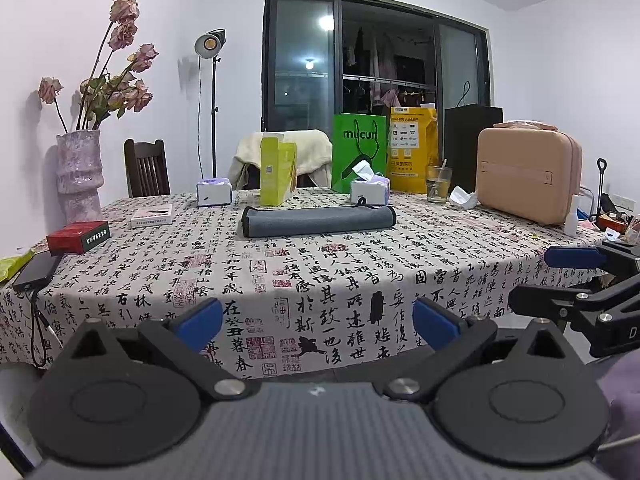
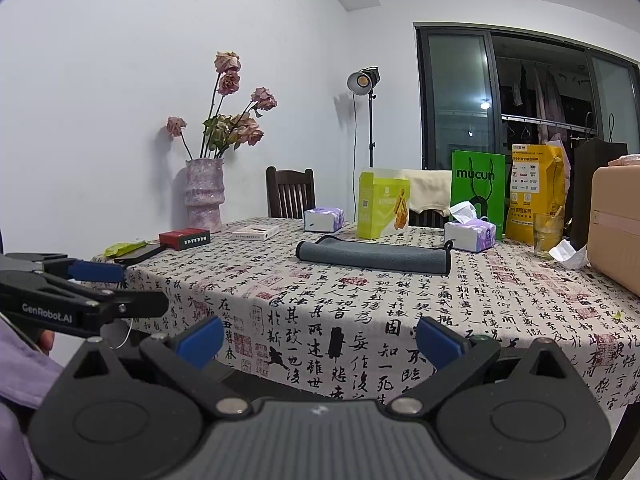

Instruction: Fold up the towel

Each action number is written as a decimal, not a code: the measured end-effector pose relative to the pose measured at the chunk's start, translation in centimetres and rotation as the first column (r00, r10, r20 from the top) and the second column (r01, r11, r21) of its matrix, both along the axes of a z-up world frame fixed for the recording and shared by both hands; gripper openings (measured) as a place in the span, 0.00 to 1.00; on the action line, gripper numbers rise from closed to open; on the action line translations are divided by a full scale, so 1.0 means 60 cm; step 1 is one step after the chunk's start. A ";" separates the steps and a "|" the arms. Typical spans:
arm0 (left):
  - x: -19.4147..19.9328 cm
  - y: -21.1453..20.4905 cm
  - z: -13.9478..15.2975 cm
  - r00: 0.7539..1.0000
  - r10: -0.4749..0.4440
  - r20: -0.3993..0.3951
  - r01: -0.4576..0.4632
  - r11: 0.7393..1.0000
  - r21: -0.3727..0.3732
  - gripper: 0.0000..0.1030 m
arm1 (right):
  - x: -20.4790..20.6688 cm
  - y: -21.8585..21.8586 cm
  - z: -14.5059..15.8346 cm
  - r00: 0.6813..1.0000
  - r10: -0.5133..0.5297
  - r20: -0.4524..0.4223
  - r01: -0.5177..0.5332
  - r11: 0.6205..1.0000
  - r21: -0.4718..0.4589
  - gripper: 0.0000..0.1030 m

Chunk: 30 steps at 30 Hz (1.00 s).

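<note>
A grey microfibre towel [image 1: 318,221], already doubled into a long narrow band, lies mid-worktop on the calligraphy-print tablecloth [image 1: 360,280], just in front of a lime-green carton [image 1: 277,174]. Left tool [image 1: 318,320] and right tool [image 2: 319,340] hover at the near edge, both spread wide and empty. A clean next fold likely means pinching one short end's two corners together.

Home: dining table [image 1: 360,272], laundry [image 1: 376,64].
</note>
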State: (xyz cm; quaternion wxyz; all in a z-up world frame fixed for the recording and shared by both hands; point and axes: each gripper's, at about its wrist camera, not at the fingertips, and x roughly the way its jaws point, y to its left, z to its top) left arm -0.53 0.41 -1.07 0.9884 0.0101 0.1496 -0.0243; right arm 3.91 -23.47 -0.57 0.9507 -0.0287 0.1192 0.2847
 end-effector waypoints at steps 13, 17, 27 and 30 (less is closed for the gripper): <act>0.001 -0.002 0.000 1.000 -0.002 0.001 0.002 1.000 0.001 1.00 | 0.000 0.000 0.000 1.000 -0.001 0.001 0.001 1.000 0.000 1.00; 0.002 -0.003 0.000 1.000 -0.003 0.002 0.003 1.000 0.002 1.00 | 0.000 0.000 0.000 1.000 -0.001 0.001 0.001 1.000 0.000 1.00; 0.001 -0.004 0.001 1.000 -0.003 0.003 0.003 1.000 0.003 1.00 | 0.000 0.000 0.000 1.000 0.001 0.002 -0.001 1.000 0.000 1.00; 0.001 -0.004 0.001 1.000 -0.002 0.004 0.002 1.000 0.004 1.00 | 0.000 0.000 0.000 1.000 0.003 0.004 -0.003 1.000 -0.001 1.00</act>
